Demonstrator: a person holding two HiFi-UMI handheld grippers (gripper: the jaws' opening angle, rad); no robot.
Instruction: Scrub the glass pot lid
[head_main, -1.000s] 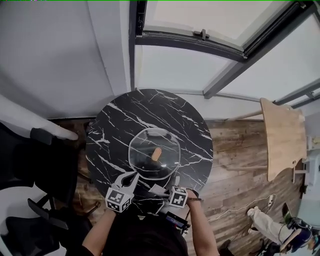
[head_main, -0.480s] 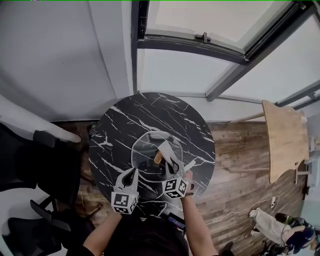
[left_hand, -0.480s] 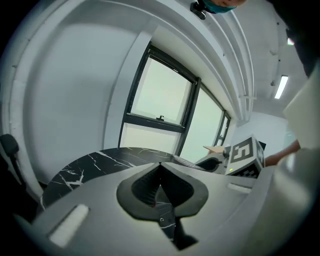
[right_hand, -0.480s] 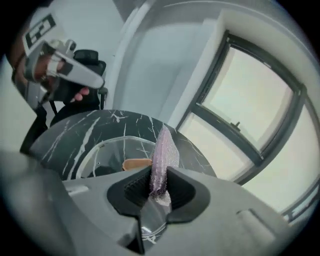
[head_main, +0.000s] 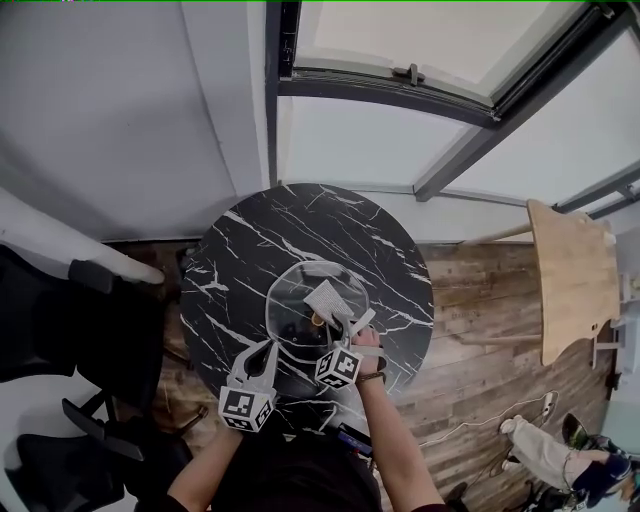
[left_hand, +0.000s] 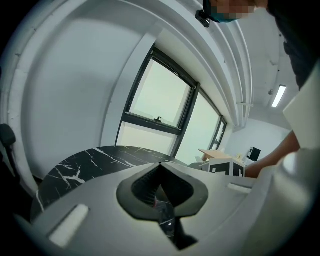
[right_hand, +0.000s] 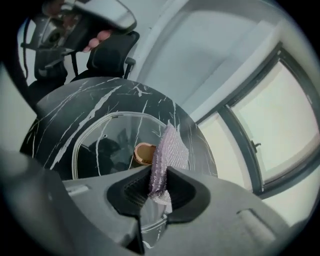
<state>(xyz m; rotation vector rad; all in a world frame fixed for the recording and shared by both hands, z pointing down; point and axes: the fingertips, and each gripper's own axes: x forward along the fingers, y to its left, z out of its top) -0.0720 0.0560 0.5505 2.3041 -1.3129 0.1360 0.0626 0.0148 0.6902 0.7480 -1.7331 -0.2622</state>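
The glass pot lid (head_main: 296, 322) lies flat in the middle of the round black marble table (head_main: 240, 260); its wooden knob (right_hand: 143, 153) points up. My right gripper (head_main: 350, 328) is shut on a silvery mesh scrub cloth (head_main: 328, 297), which hangs over the lid beside the knob. In the right gripper view the cloth (right_hand: 167, 150) sticks up out of the closed jaws of this gripper (right_hand: 157, 187), above the lid's glass (right_hand: 107, 145). My left gripper (head_main: 266, 350) is shut and empty, just above the lid's near left rim. In its own view the left gripper (left_hand: 161, 187) points level across the table.
Black office chairs (head_main: 60, 330) stand left of the table. A light wooden tabletop (head_main: 570, 280) is off to the right over the plank floor. A big window (head_main: 400, 40) runs behind the table. Another person's legs (head_main: 540, 455) show at the bottom right.
My right gripper has swung from the table's near edge out over the lid, bringing the cloth to the knob. The left gripper has risen slightly near the lid's rim.
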